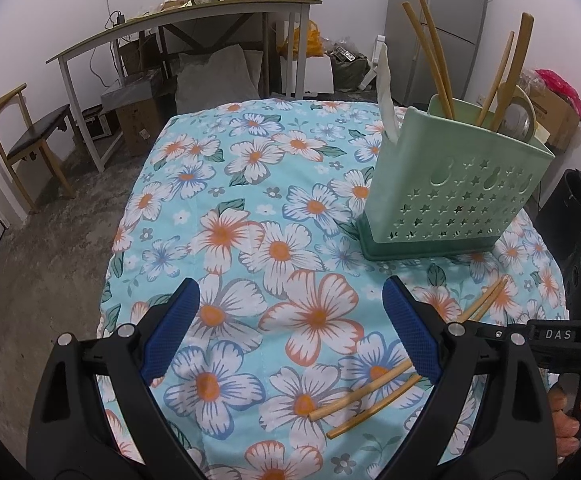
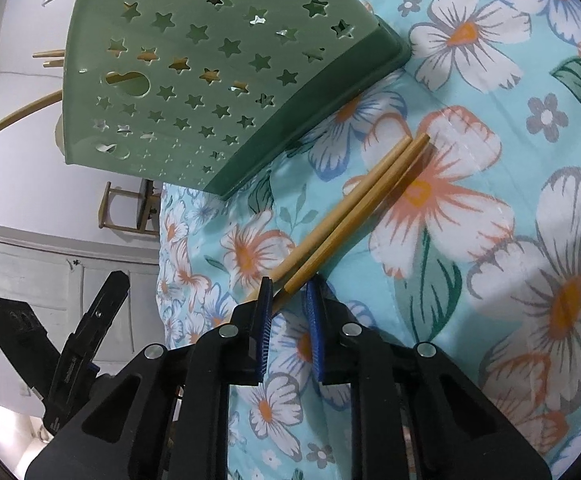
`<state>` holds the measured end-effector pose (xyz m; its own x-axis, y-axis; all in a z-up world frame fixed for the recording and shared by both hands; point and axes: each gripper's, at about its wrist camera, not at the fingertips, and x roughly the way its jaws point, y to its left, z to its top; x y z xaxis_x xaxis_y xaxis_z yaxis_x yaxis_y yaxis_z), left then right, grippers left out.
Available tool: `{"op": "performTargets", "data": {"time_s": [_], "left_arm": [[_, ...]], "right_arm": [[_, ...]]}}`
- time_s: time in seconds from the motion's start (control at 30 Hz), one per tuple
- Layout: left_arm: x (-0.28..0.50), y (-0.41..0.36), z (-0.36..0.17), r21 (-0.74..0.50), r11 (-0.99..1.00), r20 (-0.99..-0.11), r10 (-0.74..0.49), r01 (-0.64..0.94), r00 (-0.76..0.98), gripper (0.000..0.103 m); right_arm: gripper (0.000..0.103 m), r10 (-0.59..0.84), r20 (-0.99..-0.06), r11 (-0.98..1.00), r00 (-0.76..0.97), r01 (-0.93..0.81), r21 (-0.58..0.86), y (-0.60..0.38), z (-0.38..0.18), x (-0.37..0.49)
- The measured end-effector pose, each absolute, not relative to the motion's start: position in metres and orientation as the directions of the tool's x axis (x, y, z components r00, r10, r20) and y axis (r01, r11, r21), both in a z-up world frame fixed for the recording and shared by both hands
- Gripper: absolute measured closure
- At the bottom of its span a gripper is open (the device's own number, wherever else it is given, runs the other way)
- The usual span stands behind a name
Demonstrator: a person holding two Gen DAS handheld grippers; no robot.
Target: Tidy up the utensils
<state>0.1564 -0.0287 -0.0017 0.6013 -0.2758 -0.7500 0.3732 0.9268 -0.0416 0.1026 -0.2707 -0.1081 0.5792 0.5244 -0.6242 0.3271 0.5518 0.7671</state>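
Observation:
Two bamboo chopsticks point(image 2: 366, 200) lie side by side on the flowered cloth, just in front of the green star-holed utensil holder point(image 2: 210, 80). My right gripper point(image 2: 288, 312) is shut on their near part, its blue pads on either side of the pair. In the left wrist view the same chopsticks point(image 1: 362, 392) run behind my left gripper's right finger. My left gripper point(image 1: 290, 320) hangs wide open above the cloth with nothing between its pads. The holder point(image 1: 450, 192) stands upright at the right, with several chopsticks point(image 1: 434, 52) and a white spoon point(image 1: 384, 92) in it.
The table wears a blue flowered cloth point(image 1: 250, 200); its left edge drops to a grey floor. A wooden chair point(image 1: 26, 140), a cluttered desk point(image 1: 194, 16), boxes and a fridge point(image 1: 442, 20) stand beyond. A hand point(image 1: 570, 420) holds the right tool's handle at the right edge.

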Motion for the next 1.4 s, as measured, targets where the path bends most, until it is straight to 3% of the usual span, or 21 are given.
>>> {"op": "performTargets", "data": {"time_s": [0.6,0.9,0.97,1.4], "left_arm": [[0.156,-0.038,-0.001,-0.031,0.917,-0.755,-0.282,0.398,0.592,0.014],[0.156,-0.04,0.0,-0.026,0.915,-0.754,-0.283,0.404,0.592,0.014],[0.156,-0.04,0.0,-0.028,0.915,-0.755,-0.283,0.403,0.591,0.014],[0.156,-0.041,-0.001,-0.028,0.913,-0.756,-0.287,0.408,0.589,0.014]], "right_arm": [[0.086,0.624,-0.637,0.566,0.453,0.3,0.768,-0.272,-0.105,0.077],[0.084,0.599,-0.655,0.575,0.461,0.321,0.753,-0.274,-0.101,0.077],[0.078,0.594,-0.654,0.571,0.469,0.327,0.753,-0.275,-0.101,0.079],[0.08,0.554,-0.653,0.531,0.516,0.385,0.755,-0.282,-0.106,0.083]]}}
